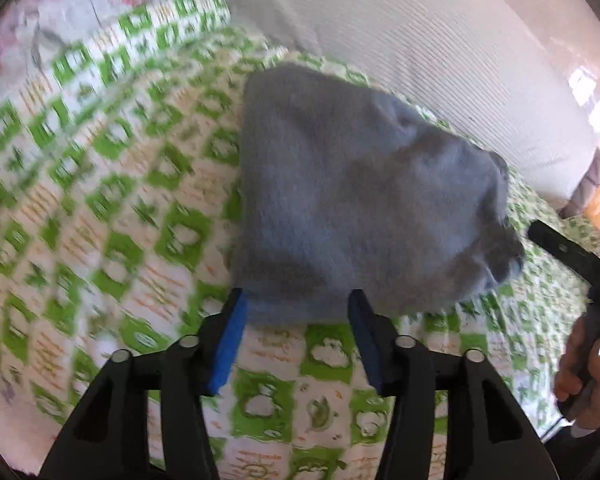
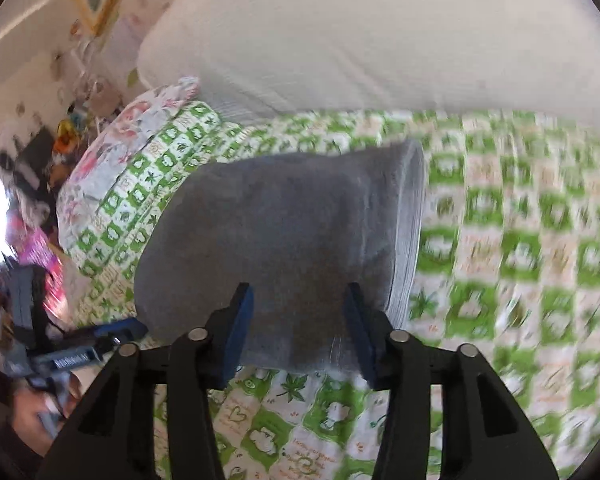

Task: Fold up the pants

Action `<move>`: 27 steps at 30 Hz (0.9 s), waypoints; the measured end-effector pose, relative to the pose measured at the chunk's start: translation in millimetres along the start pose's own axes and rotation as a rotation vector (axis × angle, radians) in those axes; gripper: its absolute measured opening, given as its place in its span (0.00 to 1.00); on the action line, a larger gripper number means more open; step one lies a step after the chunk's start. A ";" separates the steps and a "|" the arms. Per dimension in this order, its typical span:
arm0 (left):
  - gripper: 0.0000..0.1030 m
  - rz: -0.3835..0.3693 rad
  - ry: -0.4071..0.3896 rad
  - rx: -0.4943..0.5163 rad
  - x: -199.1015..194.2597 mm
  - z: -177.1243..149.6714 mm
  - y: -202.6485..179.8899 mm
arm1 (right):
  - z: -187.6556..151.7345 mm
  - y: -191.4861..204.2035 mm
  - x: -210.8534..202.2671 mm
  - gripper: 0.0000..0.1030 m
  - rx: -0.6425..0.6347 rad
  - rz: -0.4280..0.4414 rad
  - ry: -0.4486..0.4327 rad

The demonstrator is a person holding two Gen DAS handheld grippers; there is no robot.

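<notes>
The grey pants (image 1: 352, 200) lie in a compact folded bundle on the green-checked bed cover (image 1: 100, 200) — apparently finished. Both claws hover at its near edge, the left claw (image 1: 296, 304) and right claw (image 2: 298, 300) apart, gripping nothing — likely just clear of it.

The left gripper (image 1: 296, 300) points steeply down, its two blue-padded fingers (image 1: 230, 344) spread apart with nothing pinched between them; the tips sit just at the near edge of the folded grey pants (image 1: 340, 200). The right gripper (image 2: 300, 300) tilts down more gently, its jaws likewise parted, the pads standing over the pants' near edge without pressing on the cloth. Each wrist view catches the other tool at its side: the right hand (image 1: 584, 376) wraps its fingers around a black handle, and the left hand (image 2: 40, 412), blurred, grips its own.
</notes>
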State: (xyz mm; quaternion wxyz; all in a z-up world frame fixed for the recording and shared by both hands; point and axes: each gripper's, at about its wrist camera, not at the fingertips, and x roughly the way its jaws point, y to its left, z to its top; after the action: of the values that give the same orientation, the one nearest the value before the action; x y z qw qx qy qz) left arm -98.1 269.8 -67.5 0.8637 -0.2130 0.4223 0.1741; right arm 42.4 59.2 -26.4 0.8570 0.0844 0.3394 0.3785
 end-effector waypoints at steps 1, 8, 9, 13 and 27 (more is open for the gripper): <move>0.58 0.019 -0.016 0.013 -3.7 3.7 -0.9 | 2.5 4.0 -1.6 0.65 -0.033 -0.021 -0.004; 0.69 0.159 -0.089 0.098 -15.5 19.1 -7.8 | 6.8 23.7 0.7 0.74 -0.227 -0.065 0.011; 0.70 0.172 -0.095 0.111 -14.1 22.3 -7.0 | 5.9 25.1 2.0 0.75 -0.244 -0.055 0.018; 0.73 0.210 -0.107 0.149 -14.7 21.4 -13.5 | 2.0 28.1 3.9 0.78 -0.277 -0.038 0.039; 0.79 0.226 -0.089 0.193 -17.9 9.5 -20.0 | 4.4 11.7 6.4 0.83 -0.254 -0.028 0.056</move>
State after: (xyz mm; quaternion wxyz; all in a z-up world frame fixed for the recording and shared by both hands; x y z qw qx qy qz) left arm -92.7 255.5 -43.4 0.8729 -0.0723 0.4195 0.2384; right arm 41.4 72.4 -21.7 0.8560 -0.0401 0.3140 0.4087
